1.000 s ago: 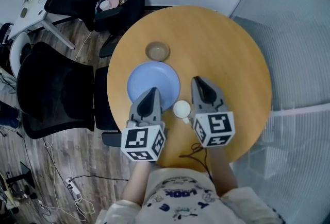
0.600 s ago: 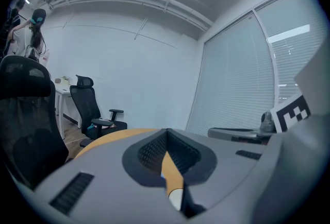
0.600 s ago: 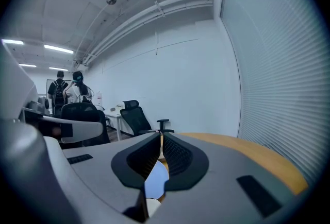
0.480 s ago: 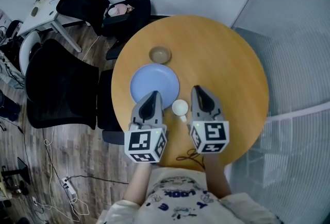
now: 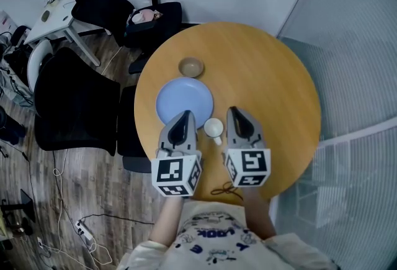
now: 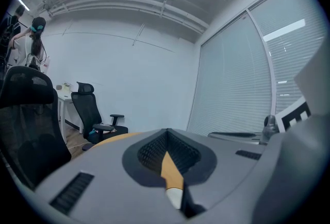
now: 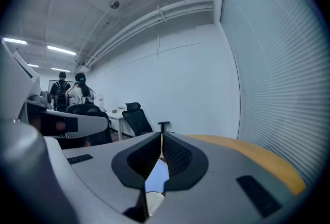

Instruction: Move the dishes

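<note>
The dishes are three: a blue plate (image 5: 184, 100), a small brown bowl (image 5: 191, 67) and a white cup (image 5: 213, 128), all on the round wooden table (image 5: 273, 76). The plate lies toward the table's left side, the bowl sits just beyond it on the far side, and the cup stands just beside the plate's near right rim, between the two tools

The left gripper (image 5: 183, 115) hangs over the plate's near edge and the right gripper (image 5: 231, 111) is just right of the cup. Both are clenched with nothing in them: each gripper view shows the two jaws pressed together, with only a thin slit between them

As for progress, the task names no place for the dishes, so the pictures do not settle it. With all three resting on the table and neither tool carrying anything, this would fit a moment ahead of a pick-up as well as one after the dishes were set down

The left gripper covers part of the plate's near rim. Whether the bowl or the cup holds anything is too small to tell, and the gripper views show little of the tabletop past their own jaws
</note>
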